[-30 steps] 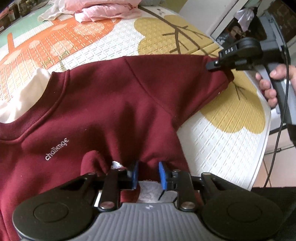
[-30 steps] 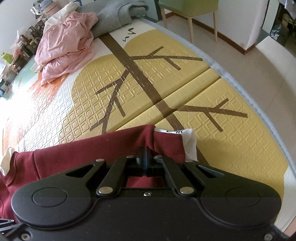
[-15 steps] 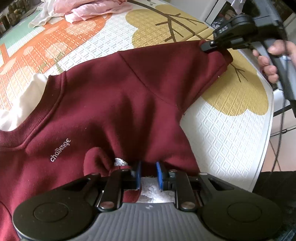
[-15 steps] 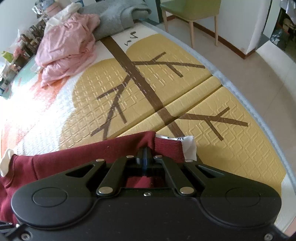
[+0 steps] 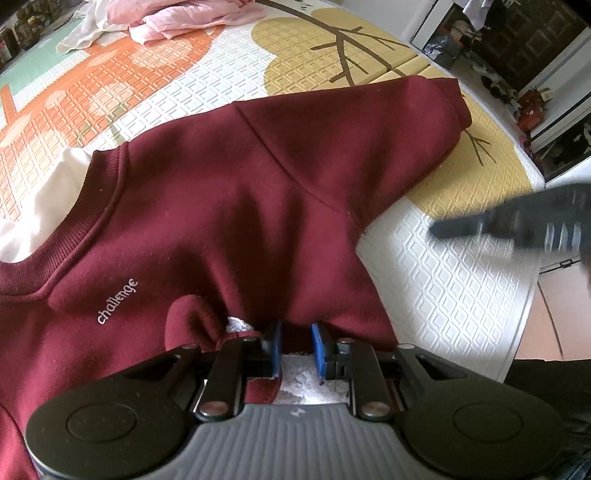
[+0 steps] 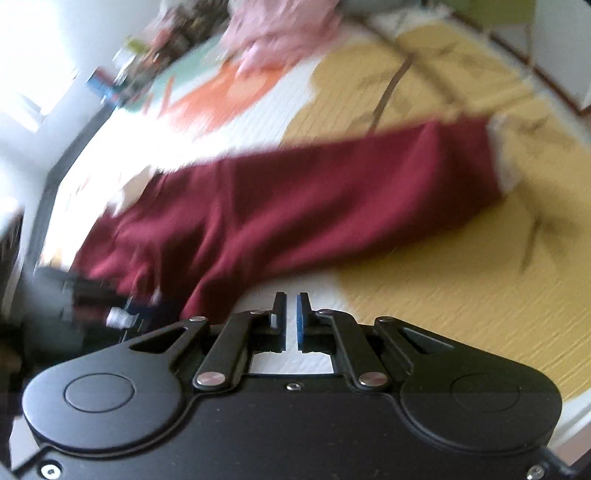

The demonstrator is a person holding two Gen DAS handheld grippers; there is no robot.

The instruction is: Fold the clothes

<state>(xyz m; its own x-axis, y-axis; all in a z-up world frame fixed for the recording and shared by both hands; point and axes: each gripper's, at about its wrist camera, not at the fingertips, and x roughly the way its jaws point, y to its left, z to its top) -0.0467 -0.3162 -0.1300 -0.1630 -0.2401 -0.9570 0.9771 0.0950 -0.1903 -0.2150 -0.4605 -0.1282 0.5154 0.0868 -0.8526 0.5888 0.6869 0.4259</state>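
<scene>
Left gripper [image 5: 297, 338], pointing steeply down, clamps the near hem of the maroon fleece-lined sweatshirt [image 5: 229, 192], apparently anchoring the body while its sleeve [image 5: 376, 125] lies stretched outward. Right gripper [image 6: 291, 310], jaws just parted to a narrow empty slit, hangs clear of the cloth. Beneath: an embossed foam mat [image 5: 443, 280] printed with trees, with crumpled pink clothes [image 5: 192, 18] at its far end.

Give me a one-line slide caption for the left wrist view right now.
Left gripper pinches the maroon sweatshirt at its hem on the patterned mat, sleeve laid out flat.
</scene>
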